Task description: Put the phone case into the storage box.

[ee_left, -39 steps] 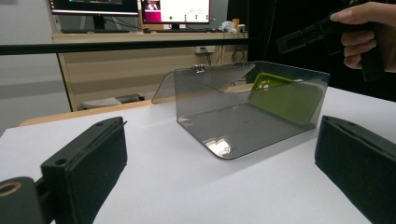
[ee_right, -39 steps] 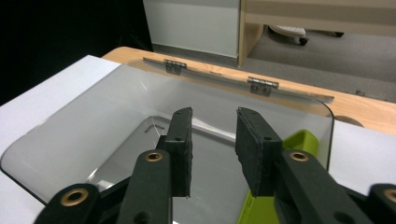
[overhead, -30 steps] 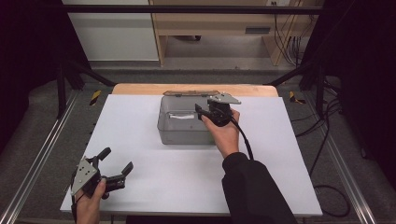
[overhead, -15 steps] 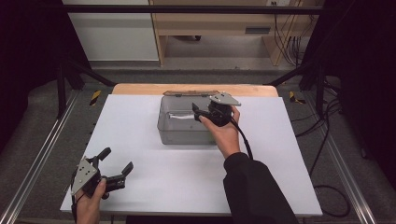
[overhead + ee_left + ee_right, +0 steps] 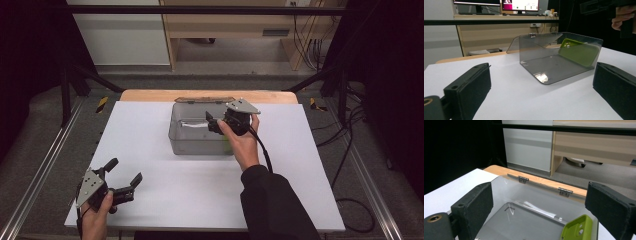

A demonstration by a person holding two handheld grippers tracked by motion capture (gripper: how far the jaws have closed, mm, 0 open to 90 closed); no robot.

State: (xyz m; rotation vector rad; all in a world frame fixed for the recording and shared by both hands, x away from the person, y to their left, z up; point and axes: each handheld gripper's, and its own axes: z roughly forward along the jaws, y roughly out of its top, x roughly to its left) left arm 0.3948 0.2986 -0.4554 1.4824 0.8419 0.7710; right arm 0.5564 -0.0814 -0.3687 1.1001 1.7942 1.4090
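A clear grey plastic box (image 5: 197, 135) stands at the middle back of the white table, its hinged lid (image 5: 204, 100) folded back flat behind it. A green phone case (image 5: 576, 228) leans inside against the box's right wall and shows through the wall (image 5: 579, 51) in the left gripper view. My right gripper (image 5: 216, 123) hovers open over the box's right half, nothing between its jaws; it looks down into the box (image 5: 540, 197). My left gripper (image 5: 123, 176) rests open at the table's front left corner, pointing toward the box (image 5: 541, 92), well apart from it.
The white table top (image 5: 150, 130) lies on a wooden board whose far edge (image 5: 145, 94) shows behind the box. Metal rails (image 5: 45, 165) run along both sides. A desk and cables stand beyond the table. The right hand and its gripper (image 5: 604, 7) show above the box.
The right gripper has shifted slightly left, further over the open box. The left gripper has stayed put.
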